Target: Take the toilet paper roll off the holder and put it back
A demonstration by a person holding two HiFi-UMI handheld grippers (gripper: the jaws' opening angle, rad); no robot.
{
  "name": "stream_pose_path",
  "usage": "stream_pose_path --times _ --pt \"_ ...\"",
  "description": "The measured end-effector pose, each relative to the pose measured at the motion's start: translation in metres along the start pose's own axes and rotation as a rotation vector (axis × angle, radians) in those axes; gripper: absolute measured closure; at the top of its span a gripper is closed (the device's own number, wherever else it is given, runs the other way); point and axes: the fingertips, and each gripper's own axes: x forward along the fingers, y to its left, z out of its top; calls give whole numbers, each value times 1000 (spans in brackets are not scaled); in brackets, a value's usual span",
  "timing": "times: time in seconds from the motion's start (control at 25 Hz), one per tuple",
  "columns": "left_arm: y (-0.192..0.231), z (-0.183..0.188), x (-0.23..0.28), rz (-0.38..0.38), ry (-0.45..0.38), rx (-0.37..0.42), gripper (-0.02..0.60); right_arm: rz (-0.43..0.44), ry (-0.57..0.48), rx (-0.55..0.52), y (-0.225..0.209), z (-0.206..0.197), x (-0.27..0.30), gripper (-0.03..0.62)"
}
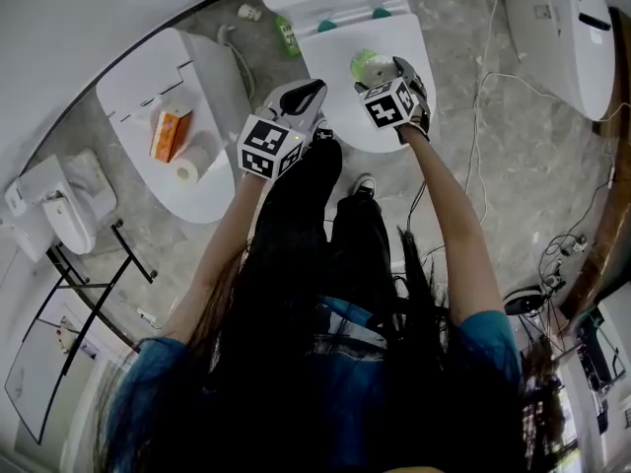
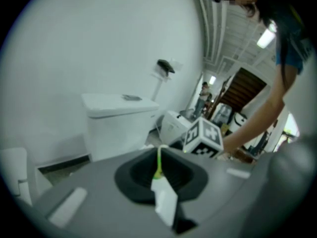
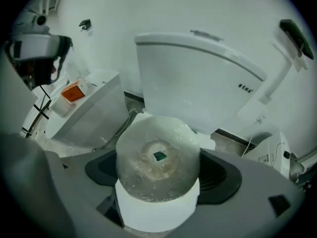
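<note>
A toilet paper roll (image 1: 373, 67) in clear, greenish wrap is held over the white toilet (image 1: 330, 67) straight ahead. My right gripper (image 1: 402, 75) is shut on it. In the right gripper view the roll (image 3: 158, 157) faces me end-on and hides the jaws of that gripper (image 3: 158, 187). A black wall bracket on a white arm (image 3: 296, 33) sticks out beside the tank. My left gripper (image 1: 304, 95) hangs just left of the roll, shut. In the left gripper view its white tips (image 2: 164, 202) meet, and a thin green strand rises from them.
A second toilet (image 1: 148, 82) at the left carries an orange box (image 1: 170, 133) and a bare paper roll (image 1: 192, 166). A third toilet (image 1: 567, 28) stands at the right. Cables (image 1: 483, 97) trail over the floor, and a green bottle (image 1: 287, 35) stands by the tank.
</note>
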Motion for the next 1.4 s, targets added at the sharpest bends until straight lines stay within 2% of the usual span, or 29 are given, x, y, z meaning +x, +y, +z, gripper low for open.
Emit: stream_pose_path --times 0.2,0.36,0.56,0.8,1.0,1.2,1.4 --pt "22 -16 4 23 6 -28 575 -18 100 -28 4 -11 59 149" --pt "41 -26 2 52 16 -41 575 -32 147 -16 0 -23 84 149" --pt "53 -38 -3 73 23 -66 575 -61 177 15 -6 -36 96 149" --pt "51 -50 5 59 38 -74 575 -71 143 23 -9 -41 100 149" --pt "37 -47 9 26 53 -49 575 -92 228 31 -11 -45 98 148" --pt "27 -34 4 12 52 -9 575 -48 134 68 -3 -24 63 148" --pt "9 -15 -3 12 30 10 575 33 -82 191 -3 0 -13 149"
